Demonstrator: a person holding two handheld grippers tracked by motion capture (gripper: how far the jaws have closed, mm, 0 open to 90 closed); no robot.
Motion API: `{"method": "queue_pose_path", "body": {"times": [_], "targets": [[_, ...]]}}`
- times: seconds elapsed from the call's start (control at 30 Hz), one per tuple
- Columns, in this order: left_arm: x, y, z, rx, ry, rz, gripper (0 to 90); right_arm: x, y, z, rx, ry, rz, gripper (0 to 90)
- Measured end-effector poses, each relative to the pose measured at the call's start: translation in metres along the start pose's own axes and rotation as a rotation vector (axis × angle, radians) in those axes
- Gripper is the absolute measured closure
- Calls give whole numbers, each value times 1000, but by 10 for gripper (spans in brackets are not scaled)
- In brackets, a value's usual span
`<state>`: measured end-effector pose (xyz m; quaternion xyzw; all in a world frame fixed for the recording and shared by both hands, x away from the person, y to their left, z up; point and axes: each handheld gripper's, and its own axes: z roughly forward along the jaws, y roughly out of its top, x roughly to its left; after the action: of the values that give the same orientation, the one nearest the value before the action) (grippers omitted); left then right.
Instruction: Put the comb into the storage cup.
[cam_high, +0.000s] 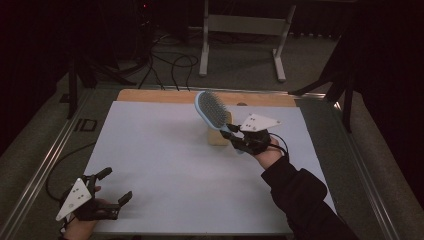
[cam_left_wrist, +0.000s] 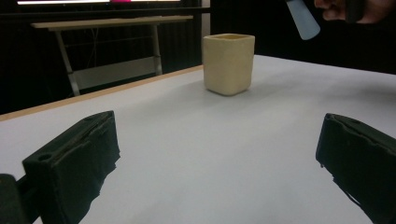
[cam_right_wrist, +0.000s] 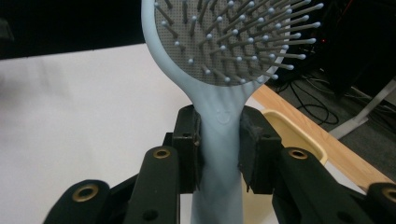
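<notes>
White table sheet (cam_high: 165, 165), dark room behind. Right gripper (cam_high: 239, 134) jaws clamped on the neck of a light blue hairbrush (cam_high: 211, 109), held in the air, bristle head tilted up and to the far left, above a cream square cup (cam_left_wrist: 229, 63) standing mid-table on the far side. Left gripper (cam_high: 112, 187) at the near left corner, jaws spread wide, nothing between them.

My jaws are black w/ brass-coloured rivets. Hairbrush (cam_right_wrist: 219, 121) is pale blue, grey pad, grey pins w/ pale tips. Cup (cam_left_wrist: 229, 63) is cream-yellow. Desk (cam_high: 165, 165) is white on top, tan wood strip at far edge. Sleeve (cam_high: 305, 200) is black; gripper plates are pale grey w/ dark dots.
</notes>
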<state>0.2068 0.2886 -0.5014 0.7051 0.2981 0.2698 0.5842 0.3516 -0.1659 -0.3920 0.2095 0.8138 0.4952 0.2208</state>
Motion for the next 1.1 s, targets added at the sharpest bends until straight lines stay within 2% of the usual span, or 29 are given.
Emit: {"method": "queue_pose_path", "body": {"times": [0.33, 0.67, 1.1], "targets": [[0, 0, 0, 2, 2, 1, 0, -13, 11, 2, -61, -47, 48, 705], [0, 0, 0, -1, 2, -2, 0, -24, 23, 3, -129, -141, 68, 705], [1, 0, 0, -4, 3, -4, 0, -31, 35, 15, -194, -174, 98, 704]]}}
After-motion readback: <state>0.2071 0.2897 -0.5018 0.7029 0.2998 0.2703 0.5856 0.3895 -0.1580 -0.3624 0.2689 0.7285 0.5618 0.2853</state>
